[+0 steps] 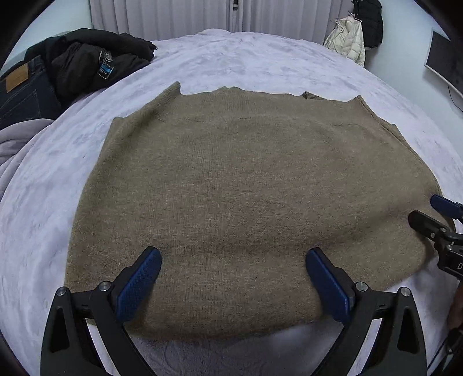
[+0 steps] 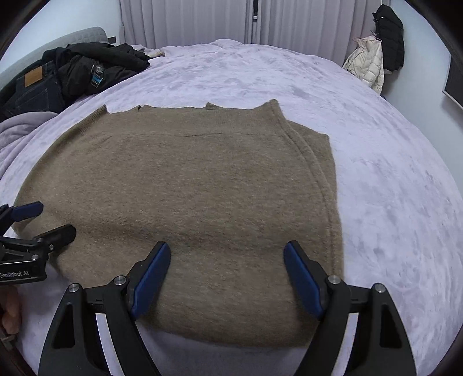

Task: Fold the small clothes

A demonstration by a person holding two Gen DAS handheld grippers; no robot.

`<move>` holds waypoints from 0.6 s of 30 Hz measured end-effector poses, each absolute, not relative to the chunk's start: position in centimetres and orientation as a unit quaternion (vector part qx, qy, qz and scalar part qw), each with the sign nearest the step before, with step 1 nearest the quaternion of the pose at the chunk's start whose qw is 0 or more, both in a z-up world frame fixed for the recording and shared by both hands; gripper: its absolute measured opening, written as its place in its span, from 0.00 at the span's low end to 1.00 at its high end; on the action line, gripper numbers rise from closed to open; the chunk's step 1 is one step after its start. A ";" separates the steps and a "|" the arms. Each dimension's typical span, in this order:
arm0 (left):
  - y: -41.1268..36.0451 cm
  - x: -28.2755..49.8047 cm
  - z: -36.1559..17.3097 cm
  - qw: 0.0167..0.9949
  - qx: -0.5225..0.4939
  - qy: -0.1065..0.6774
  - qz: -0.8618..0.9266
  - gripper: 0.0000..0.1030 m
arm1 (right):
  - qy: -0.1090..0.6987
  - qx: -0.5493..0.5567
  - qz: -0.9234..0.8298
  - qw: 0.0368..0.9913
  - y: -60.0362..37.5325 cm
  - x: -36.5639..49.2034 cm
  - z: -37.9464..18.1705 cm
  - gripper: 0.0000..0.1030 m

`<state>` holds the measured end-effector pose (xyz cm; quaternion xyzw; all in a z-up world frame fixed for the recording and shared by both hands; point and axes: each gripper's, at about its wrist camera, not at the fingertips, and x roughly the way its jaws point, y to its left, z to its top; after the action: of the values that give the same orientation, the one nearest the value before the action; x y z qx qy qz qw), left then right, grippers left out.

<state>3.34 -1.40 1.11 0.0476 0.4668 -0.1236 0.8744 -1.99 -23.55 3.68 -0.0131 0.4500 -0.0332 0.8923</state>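
Observation:
A tan knit sweater lies flat on a lavender bedspread, with folded edges along its sides. It also shows in the right wrist view. My left gripper is open and empty, hovering over the sweater's near hem. My right gripper is open and empty over the same hem, further right. The right gripper also shows at the right edge of the left wrist view. The left gripper shows at the left edge of the right wrist view.
A pile of black clothes and dark jeans sits at the bed's far left. A grey blanket lies at the left edge. Jackets hang on the right wall. Curtains are behind the bed.

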 end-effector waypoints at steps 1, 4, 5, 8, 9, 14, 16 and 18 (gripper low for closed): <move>-1.2 3.2 1.2 0.875 0.049 0.467 -0.118 0.98 | 0.450 -0.014 -0.038 0.892 -24.2 -2.3 3.6 0.81; 0.2 2.7 1.1 0.876 0.049 0.468 -0.105 0.98 | 0.447 0.003 -0.032 0.894 -25.8 -3.2 3.6 0.81; 0.9 2.4 1.1 0.877 0.048 0.468 -0.100 0.98 | 0.447 0.006 -0.030 0.894 -25.9 -3.3 3.7 0.81; 1.6 2.1 2.2 0.880 0.047 0.464 -0.092 0.98 | 0.448 0.008 -0.034 0.894 -25.9 -3.5 4.3 0.81; 1.7 2.2 2.7 0.883 0.044 0.458 -0.096 0.98 | 0.447 0.013 -0.034 0.894 -25.8 -3.5 4.6 0.81; 1.0 5.7 4.9 0.891 0.009 0.441 -0.108 0.98 | 0.434 0.047 -0.010 0.899 -24.7 -1.0 6.5 0.82; 0.4 8.7 4.5 0.883 -0.002 0.456 -0.109 0.98 | 0.436 0.028 -0.011 0.899 -23.4 1.5 6.4 0.82; 0.1 11.2 3.0 0.875 0.008 0.475 -0.096 0.98 | 0.450 0.007 -0.011 0.893 -22.4 4.0 5.7 0.82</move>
<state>11.15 0.06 2.98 0.0079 0.4752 -0.0956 0.8746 3.97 -22.45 5.75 0.0070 0.4497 -0.0115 0.8931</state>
